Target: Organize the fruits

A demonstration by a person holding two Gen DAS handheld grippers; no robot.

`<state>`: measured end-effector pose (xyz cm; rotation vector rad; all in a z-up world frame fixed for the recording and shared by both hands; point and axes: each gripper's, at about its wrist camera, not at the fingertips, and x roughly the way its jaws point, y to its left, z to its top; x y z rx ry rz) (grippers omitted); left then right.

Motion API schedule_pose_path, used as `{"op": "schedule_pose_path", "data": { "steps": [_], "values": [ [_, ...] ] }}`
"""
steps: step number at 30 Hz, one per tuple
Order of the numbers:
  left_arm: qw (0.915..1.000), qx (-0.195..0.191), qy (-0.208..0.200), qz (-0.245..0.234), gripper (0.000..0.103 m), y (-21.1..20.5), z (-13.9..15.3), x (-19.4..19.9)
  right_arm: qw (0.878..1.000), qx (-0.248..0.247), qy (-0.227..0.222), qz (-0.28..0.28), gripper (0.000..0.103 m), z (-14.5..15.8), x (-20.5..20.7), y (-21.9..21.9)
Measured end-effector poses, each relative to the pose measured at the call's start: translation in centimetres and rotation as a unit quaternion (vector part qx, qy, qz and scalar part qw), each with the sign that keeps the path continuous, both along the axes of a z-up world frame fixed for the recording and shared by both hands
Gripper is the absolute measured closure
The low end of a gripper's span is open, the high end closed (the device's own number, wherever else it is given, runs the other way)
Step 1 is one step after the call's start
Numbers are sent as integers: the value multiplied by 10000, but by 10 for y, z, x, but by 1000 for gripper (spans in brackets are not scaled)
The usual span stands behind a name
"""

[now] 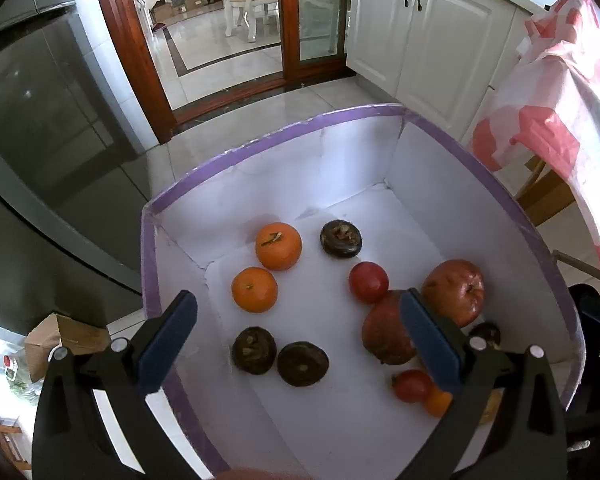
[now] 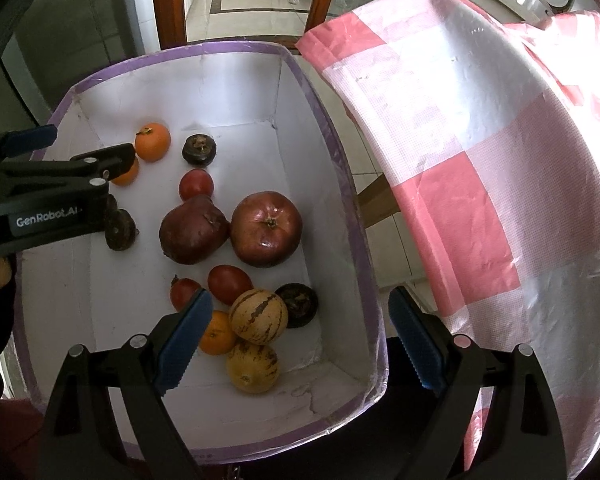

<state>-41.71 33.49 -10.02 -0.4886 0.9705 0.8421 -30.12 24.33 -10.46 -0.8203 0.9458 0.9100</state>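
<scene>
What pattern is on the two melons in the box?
Yellow with dark purple stripes; the right wrist view shows it best.

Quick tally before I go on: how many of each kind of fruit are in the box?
Oranges: 3
Dark round fruits: 4
Small red fruits: 3
Large red fruits: 2
Striped yellow fruits: 2
Total: 14
</scene>
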Motion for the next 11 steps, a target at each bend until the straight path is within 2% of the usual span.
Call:
{"op": "schedule_pose_path", "data": {
  "steps": [8,11],
  "values": [
    [9997,99,182,-114,2,2,9,2,9995,267,49,143,16,14,-4,-3],
    [9993,201,314,22,2,6,15,0,9988,394,52,292,16,22,-10,-3]
  ]
}}
